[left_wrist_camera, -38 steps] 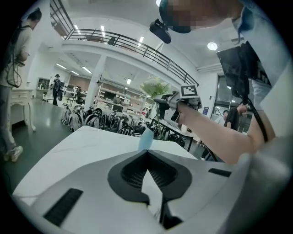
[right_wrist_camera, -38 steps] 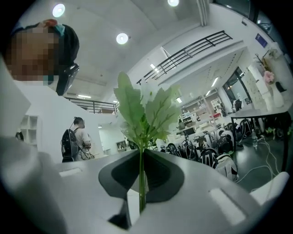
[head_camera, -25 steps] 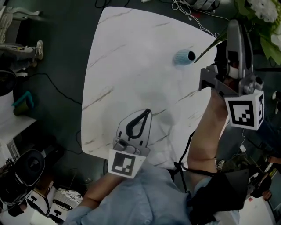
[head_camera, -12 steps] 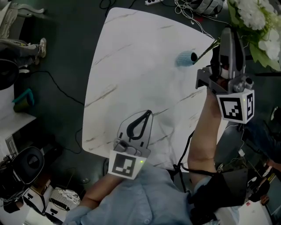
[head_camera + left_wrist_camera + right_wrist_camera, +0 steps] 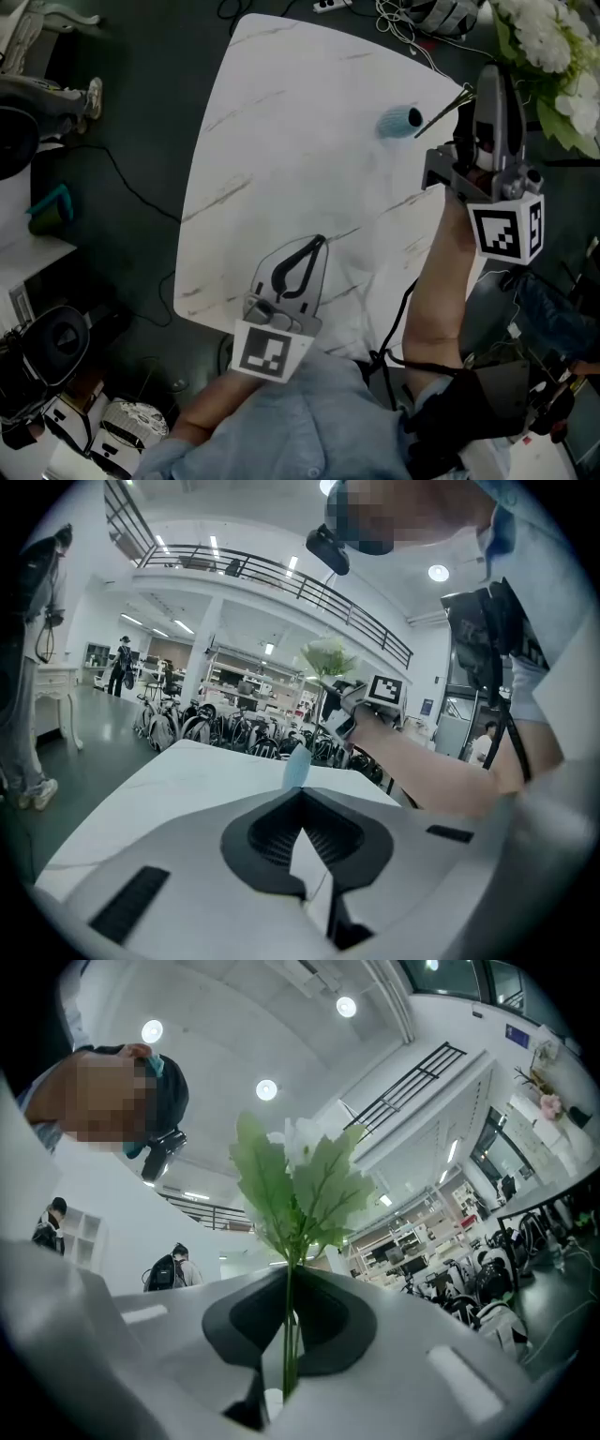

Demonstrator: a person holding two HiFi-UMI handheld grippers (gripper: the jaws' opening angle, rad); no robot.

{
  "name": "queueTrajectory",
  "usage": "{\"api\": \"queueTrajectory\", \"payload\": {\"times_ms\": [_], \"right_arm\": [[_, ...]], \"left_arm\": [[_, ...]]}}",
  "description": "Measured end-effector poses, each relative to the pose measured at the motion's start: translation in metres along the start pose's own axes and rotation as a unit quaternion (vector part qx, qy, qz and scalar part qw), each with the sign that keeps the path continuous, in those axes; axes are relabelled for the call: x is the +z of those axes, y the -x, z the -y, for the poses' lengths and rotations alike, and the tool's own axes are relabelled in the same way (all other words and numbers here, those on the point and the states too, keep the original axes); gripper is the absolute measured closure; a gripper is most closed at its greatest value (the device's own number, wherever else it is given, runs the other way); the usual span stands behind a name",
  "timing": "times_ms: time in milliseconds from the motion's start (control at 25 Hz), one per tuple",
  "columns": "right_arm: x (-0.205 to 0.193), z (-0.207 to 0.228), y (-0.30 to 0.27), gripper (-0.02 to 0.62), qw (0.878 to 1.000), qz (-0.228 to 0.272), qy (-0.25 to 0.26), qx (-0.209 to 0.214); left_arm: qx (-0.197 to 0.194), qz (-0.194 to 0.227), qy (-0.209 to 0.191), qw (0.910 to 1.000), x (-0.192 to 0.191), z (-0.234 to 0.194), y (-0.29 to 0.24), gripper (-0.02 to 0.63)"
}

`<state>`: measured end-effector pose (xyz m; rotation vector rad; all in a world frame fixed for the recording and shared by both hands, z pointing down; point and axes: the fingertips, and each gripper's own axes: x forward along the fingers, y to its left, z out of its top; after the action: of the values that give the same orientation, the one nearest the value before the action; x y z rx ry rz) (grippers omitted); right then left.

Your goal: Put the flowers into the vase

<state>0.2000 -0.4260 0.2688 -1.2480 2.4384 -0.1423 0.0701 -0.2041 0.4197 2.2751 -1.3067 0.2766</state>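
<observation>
A small light-blue vase (image 5: 398,120) stands on the white marble table (image 5: 281,141), near its far right edge. My right gripper (image 5: 490,77) is held up beside the table, shut on the green stems of a white flower bunch (image 5: 548,42). The stem ends (image 5: 441,111) slant down toward the vase mouth and stop just right of it. In the right gripper view the stems (image 5: 289,1335) run between the closed jaws, with the leaves (image 5: 300,1180) above. My left gripper (image 5: 317,244) is shut and empty over the near part of the table. From its own view the vase (image 5: 298,766) stands straight ahead.
Cables (image 5: 412,28) lie on the floor past the table's far edge. Camera gear and boxes (image 5: 56,356) sit on the floor at the left. The person's arm (image 5: 436,291) reaches along the table's right side.
The head view has shifted a little and shows more of the blossoms. Both grippers stay about where they were, the right still gripping the stems.
</observation>
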Motion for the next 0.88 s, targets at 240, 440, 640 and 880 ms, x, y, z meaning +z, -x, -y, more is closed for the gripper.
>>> {"api": "queueTrajectory", "payload": {"times_ms": [240,440,640,880], "right_arm": [[0.043,-0.006,-0.009,0.588,0.999,0.047,0.012,0.018],[0.017,0.001,-0.007,0.586,0.999,0.044,0.01,0.013],[-0.008,0.006,-0.001,0.586,1.0,0.024,0.004,0.008],[-0.046,0.023,0.015,0.586,0.999,-0.034,-0.007,-0.022]], "left_arm": [[0.001,0.007,0.001,1.0,0.006,0.009,0.0,0.601],[0.006,0.003,0.006,1.0,-0.002,0.001,0.002,0.601],[0.01,0.005,0.009,0.9999,0.002,0.002,0.004,0.601],[0.006,0.006,0.002,1.0,0.009,0.012,0.004,0.601]]}}
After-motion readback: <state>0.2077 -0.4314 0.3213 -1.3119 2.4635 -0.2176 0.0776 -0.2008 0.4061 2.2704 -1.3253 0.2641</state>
